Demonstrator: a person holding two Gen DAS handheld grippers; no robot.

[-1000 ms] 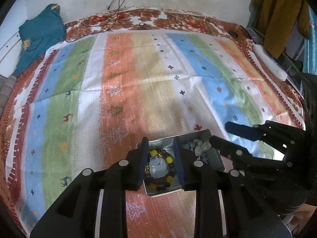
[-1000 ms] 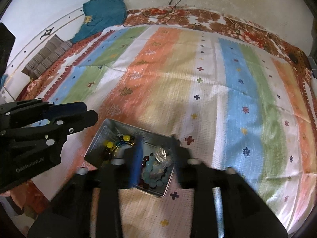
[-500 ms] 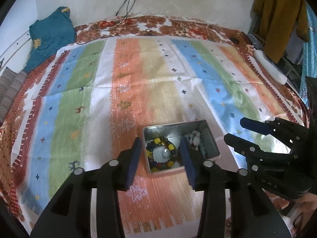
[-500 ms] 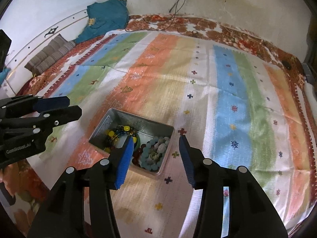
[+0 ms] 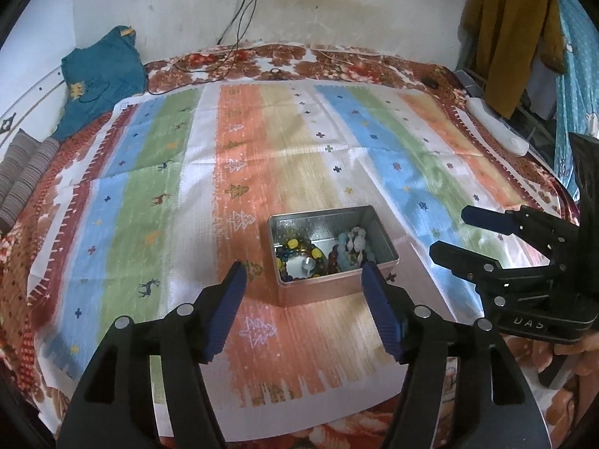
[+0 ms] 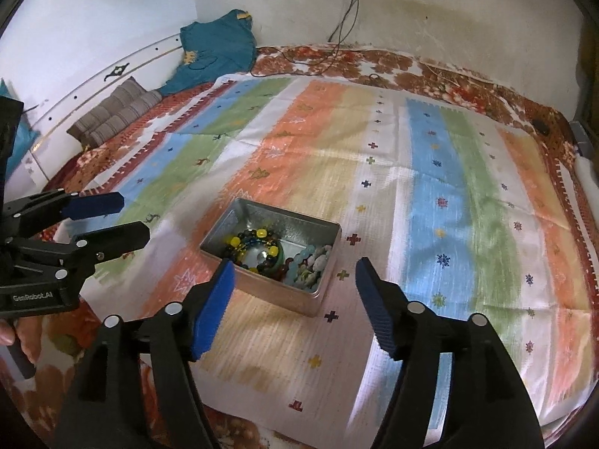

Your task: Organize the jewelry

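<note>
An open silver tin (image 5: 322, 216) (image 6: 224, 224) sits on the striped cloth. It holds a dark bracelet with yellow beads (image 5: 299, 258) (image 6: 251, 245) on the left and pale blue and white beads (image 5: 353, 245) (image 6: 312, 258) on the right. My left gripper (image 5: 303, 273) is open and empty, just in front of the tin. My right gripper (image 6: 294, 273) is open and empty, also in front of the tin. Each gripper shows in the other's view: the right one (image 5: 449, 234) right of the tin, the left one (image 6: 131, 217) left of it.
The striped cloth (image 5: 262, 149) (image 6: 430, 187) covers a bed with a floral sheet. A teal garment (image 5: 101, 75) and striped cushions (image 6: 116, 112) lie at the far left. Cables (image 5: 232, 45) run from a wall socket. Clothes (image 5: 513, 30) hang at the right.
Both grippers have pulled back and up from the tin, where their fingers were over the beads. Both jaws have opened wider. The tin and beads stay in place.
</note>
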